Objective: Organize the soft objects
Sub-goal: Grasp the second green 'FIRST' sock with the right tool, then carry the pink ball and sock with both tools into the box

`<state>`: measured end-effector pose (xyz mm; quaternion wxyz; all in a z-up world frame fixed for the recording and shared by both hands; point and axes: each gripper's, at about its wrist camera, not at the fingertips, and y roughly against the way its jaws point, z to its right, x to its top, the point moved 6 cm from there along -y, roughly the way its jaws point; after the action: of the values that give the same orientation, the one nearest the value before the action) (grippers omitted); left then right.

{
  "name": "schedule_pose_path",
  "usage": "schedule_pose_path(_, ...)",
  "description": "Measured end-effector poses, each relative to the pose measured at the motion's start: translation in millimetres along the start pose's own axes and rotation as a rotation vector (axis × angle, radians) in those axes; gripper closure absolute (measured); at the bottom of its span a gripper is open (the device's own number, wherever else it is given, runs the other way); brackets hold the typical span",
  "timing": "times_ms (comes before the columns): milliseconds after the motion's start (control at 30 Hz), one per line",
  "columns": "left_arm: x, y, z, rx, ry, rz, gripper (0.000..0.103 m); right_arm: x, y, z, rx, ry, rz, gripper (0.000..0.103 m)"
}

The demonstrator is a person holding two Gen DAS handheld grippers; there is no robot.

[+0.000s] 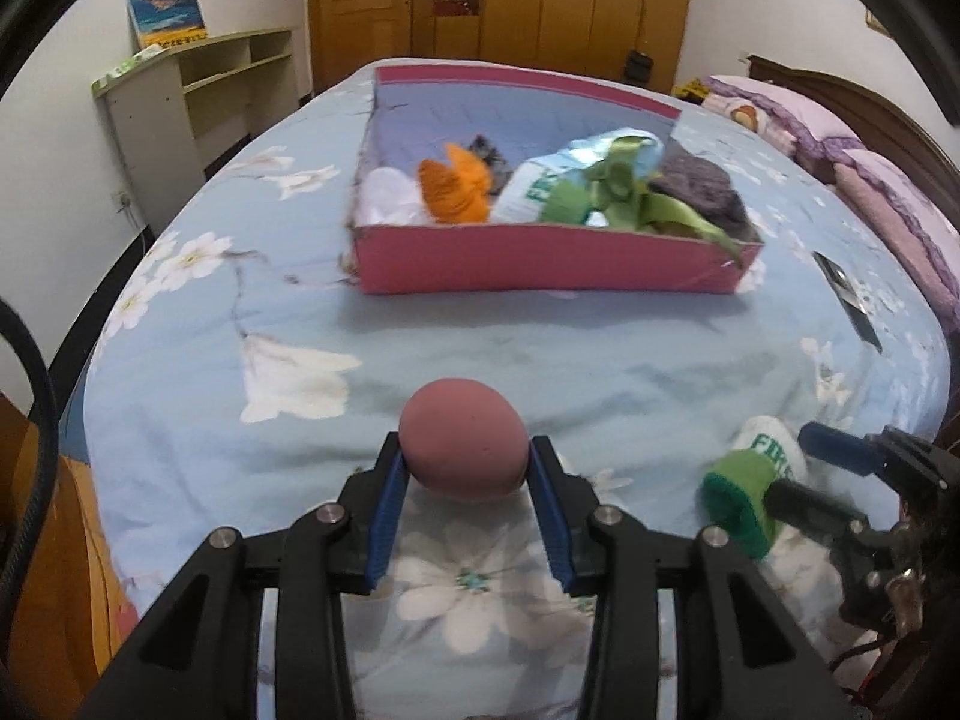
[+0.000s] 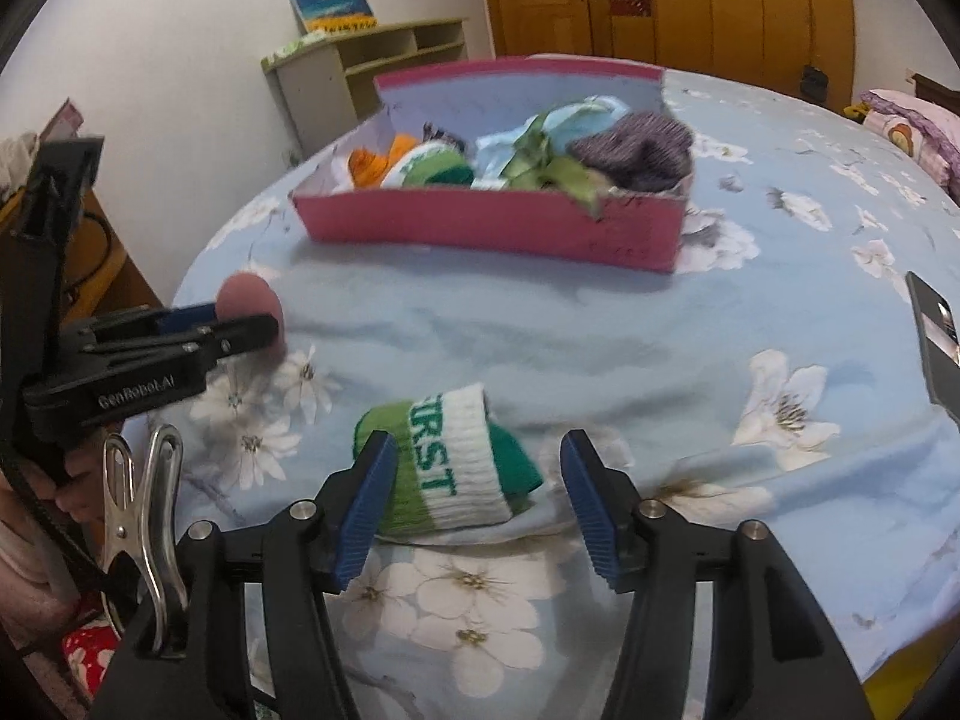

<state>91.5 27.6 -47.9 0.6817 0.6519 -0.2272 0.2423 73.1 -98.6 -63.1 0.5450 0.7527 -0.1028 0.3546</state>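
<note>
While our left gripper (image 1: 465, 468) is pinching the pink egg-shaped sponge (image 1: 463, 439) between its blue pads (image 1: 390, 516), with both pads pressing against the sponge's sides, we are holding it just above the flowered blue bedspread (image 1: 240, 312). Seen from the right wrist, that same left gripper (image 2: 264, 327) is sitting off to our left, with the sponge (image 2: 249, 300) poking out past its tips. Our right gripper (image 2: 477, 462) is standing wide apart, straddling a rolled green-and-white sock (image 2: 450, 468) lying on the bedspread (image 2: 660, 360); the left pad (image 2: 366, 510) is touching or nearly touching the green end of the roll, while the right pad is staying clear of the darker green end, so we are not gripping it. In the left wrist view this sock (image 1: 750, 474) is lying to the right of the left gripper, with the right gripper (image 1: 804, 468) around it. Straight ahead of both grippers, well beyond them, a pink cardboard box (image 1: 540, 261) is resting on the bed, and it is carrying an orange cloth (image 1: 456, 183), a second green-and-white sock (image 1: 540, 192), a green ribbon (image 1: 630, 192) and a dark purple knit piece (image 1: 702, 186). Beyond the right gripper's right pad, a dark flat phone-like object (image 2: 936, 342) is lying near the bed's edge.
</note>
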Motion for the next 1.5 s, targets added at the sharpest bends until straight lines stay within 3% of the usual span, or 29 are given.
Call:
schedule_pose_path(400, -9, -13, 0, 0.004, 0.000, 0.005, 0.060, -13, -31, -17, -0.022, 0.028, -0.074, 0.045)
schedule_pose_path(767, -9, -14, -1, -0.002, 0.008, 0.007, 0.060, -15, -33, -16, -0.025, 0.008, -0.062, 0.045)
schedule_pose_path(933, -9, -13, -1, 0.000, 0.009, 0.007, 0.060, -16, -21, -20, -0.008, 0.028, -0.024, 0.068)
schedule_pose_path(1000, -9, -12, -1, 0.002, 0.006, 0.009, 0.060, -15, -17, -25, -0.011, 0.052, -0.009, 0.072)
schedule_pose_path(1500, -1, 4, 2, -0.010, 0.010, 0.039, 0.061, -4, 2, -30, -0.020, 0.073, 0.062, 0.074)
